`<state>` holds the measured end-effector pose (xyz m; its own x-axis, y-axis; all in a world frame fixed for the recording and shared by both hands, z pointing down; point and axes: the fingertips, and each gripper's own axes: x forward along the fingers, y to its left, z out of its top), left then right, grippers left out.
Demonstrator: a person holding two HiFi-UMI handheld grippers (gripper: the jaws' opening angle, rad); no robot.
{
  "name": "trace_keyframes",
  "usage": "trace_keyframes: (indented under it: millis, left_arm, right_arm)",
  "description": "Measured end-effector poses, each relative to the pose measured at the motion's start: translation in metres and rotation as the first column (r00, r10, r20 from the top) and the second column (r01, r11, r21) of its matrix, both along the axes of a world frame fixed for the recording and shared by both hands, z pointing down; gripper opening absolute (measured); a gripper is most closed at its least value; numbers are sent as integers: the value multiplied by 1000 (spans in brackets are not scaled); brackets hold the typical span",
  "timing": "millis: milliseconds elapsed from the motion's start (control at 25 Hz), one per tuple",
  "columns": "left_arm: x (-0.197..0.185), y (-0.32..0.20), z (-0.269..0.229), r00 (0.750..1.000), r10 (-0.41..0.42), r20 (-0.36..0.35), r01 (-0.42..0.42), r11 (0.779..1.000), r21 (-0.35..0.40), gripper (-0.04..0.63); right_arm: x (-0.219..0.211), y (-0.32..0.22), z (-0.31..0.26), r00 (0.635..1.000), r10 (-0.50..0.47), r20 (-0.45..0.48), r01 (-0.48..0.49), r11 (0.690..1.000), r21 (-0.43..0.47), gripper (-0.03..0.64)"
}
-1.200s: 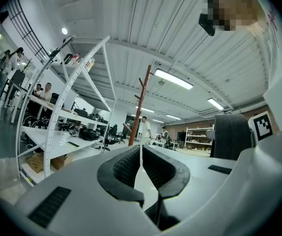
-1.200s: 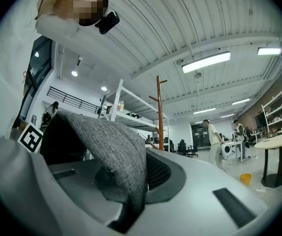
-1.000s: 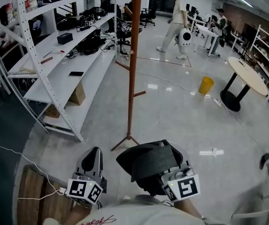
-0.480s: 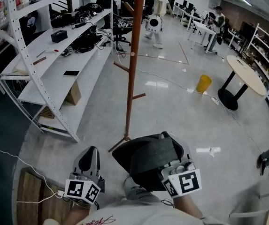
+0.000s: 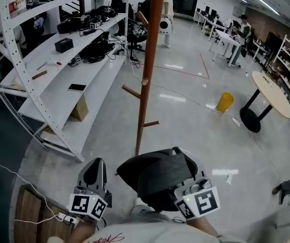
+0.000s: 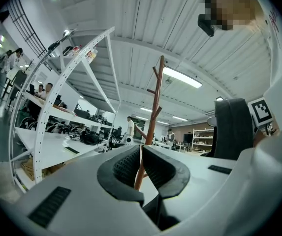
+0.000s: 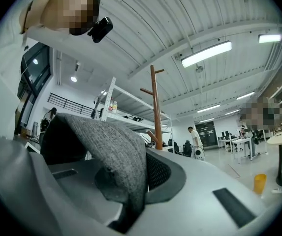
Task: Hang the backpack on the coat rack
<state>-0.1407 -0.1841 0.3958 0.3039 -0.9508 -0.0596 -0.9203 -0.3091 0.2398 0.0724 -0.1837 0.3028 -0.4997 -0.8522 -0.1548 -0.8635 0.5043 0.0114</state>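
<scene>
The brown wooden coat rack [image 5: 147,70] stands on the glossy floor straight ahead, with pegs sticking out along its pole. A dark grey backpack [image 5: 160,176] hangs low in the head view, just short of the rack's foot. My right gripper [image 5: 188,186] is shut on its grey fabric [image 7: 106,141], which drapes over the jaws [image 7: 143,181]. My left gripper [image 5: 98,167] is beside the backpack on the left, apart from it, and shut on nothing [image 6: 141,154]. The rack's pole [image 6: 155,97] shows past its jaws, and the backpack [image 6: 232,129] at that view's right.
White shelving [image 5: 58,59] with cables and gear runs along the left. A wooden board [image 5: 33,211] and a white cable lie at the lower left. A yellow bin [image 5: 224,102] and a round table [image 5: 268,87] stand to the right. People move at the back.
Both grippers and the backpack have come closer to the coat rack, whose foot is now just beyond the backpack. A person in the background has walked off to the left.
</scene>
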Motion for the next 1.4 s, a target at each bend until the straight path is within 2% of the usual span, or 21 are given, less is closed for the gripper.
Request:
trace_keyframes:
  millis: [160, 360, 560, 880, 1080, 1400]
  left_arm:
    - [2, -32, -11, 999, -32, -11, 32, 999, 20, 25]
    - [2, -56, -19, 998, -64, -20, 65, 997, 31, 25]
    - [-5, -69, -19, 998, -54, -23, 54, 998, 21, 25]
    - [-6, -74, -6, 999, -1, -52, 0, 1000, -21, 25]
    - [-9, -70, -4, 999, 14, -47, -15, 999, -30, 25]
    - [-7, -68, 4, 998, 15, -58, -18, 999, -51, 25]
  right_arm:
    - [-5, -32, -7, 998, -63, 19, 63, 998, -19, 20]
    - [-7, -63, -23, 997, -74, 14, 74, 997, 3, 20]
    - [-17, -89, -41, 999, -46, -18, 46, 999, 28, 20]
    - [-29, -134, -77, 999, 28, -17, -27, 999, 23, 20]
    - [-29, -163, -93, 998, 68, -7, -68, 998, -7, 20]
    - [-35, -203, -97, 995, 90, -42, -93, 993, -77, 20]
